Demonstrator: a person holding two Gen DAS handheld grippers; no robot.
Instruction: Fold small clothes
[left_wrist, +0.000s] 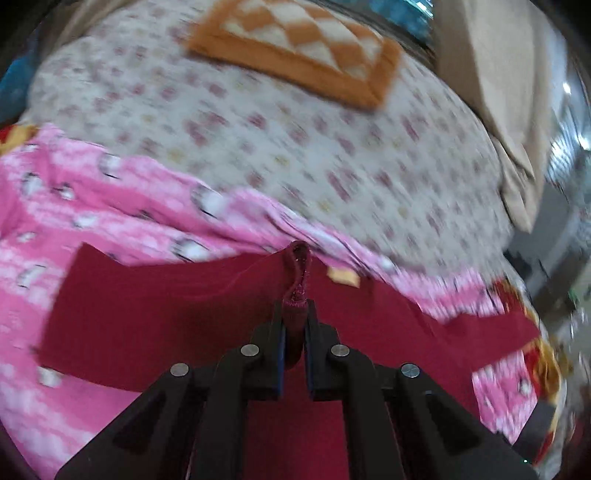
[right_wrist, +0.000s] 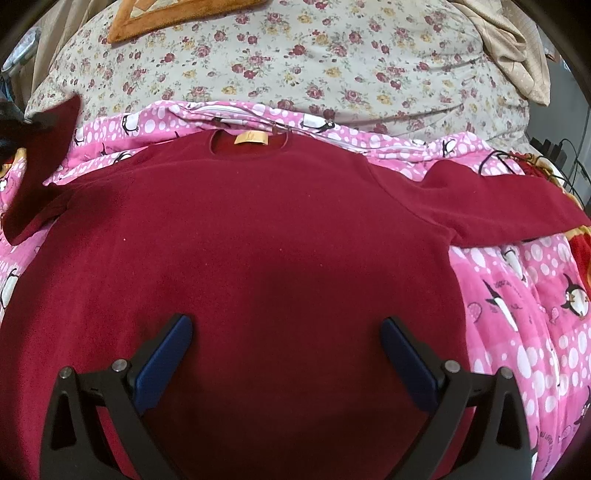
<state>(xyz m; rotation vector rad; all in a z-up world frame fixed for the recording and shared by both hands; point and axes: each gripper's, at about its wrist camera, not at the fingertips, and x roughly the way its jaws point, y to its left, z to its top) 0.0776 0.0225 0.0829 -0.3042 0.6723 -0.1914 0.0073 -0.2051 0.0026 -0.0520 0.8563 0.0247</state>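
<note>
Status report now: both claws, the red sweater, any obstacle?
Left claw shut on sleeve cuff. Right claw open above red sweater. No obstacle seen.

Sweater (right_wrist: 258, 229) flat on blanket (right_wrist: 517, 314), mat (right_wrist: 155, 18) behind.

Under my work lies a pink penguin-print blanket (right_wrist: 517, 295) with white spots. Beyond it, farther off, I see a cream floral bedsheet (right_wrist: 314, 55). An orange checkered cushion (left_wrist: 295, 48) rests on that sheet at the far left. A beige cloth (right_wrist: 517, 48) bunches at the far right, and dark cables (right_wrist: 554, 162) trail nearby.
</note>
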